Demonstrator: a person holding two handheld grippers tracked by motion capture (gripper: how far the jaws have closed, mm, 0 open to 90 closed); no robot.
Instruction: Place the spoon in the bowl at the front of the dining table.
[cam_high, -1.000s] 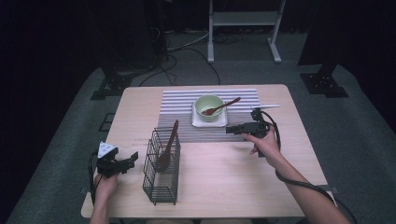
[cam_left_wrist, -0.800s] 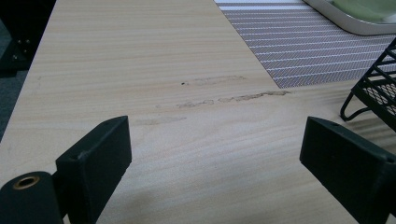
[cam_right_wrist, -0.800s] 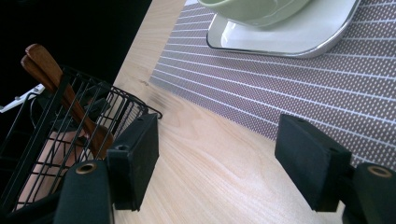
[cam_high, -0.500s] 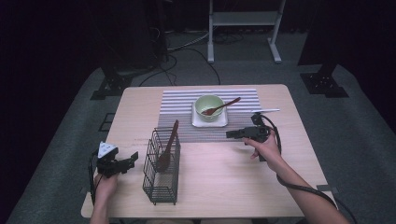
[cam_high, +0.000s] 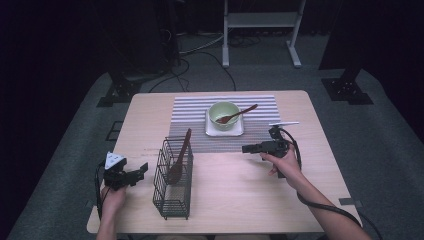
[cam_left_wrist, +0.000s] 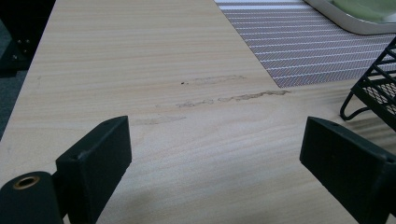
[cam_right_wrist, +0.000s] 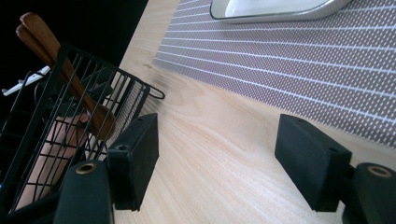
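Black wire basket (cam_high: 173, 182) standing upright near the front of the tabletop (cam_high: 235, 190), holding brown wooden spoons (cam_high: 178, 160) that lean with handles up and to the right. Farther back, on the striped mat (cam_high: 192, 117), pale green bowl (cam_high: 223, 114) on a white square plate (cam_high: 225, 131), one wooden spoon (cam_high: 236, 114) resting in it, handle out to the right. Right gripper (cam_high: 247, 148) at the mat's near edge, fingers wide, empty. Left gripper (cam_high: 142, 170) just left of basket, fingers wide, empty.
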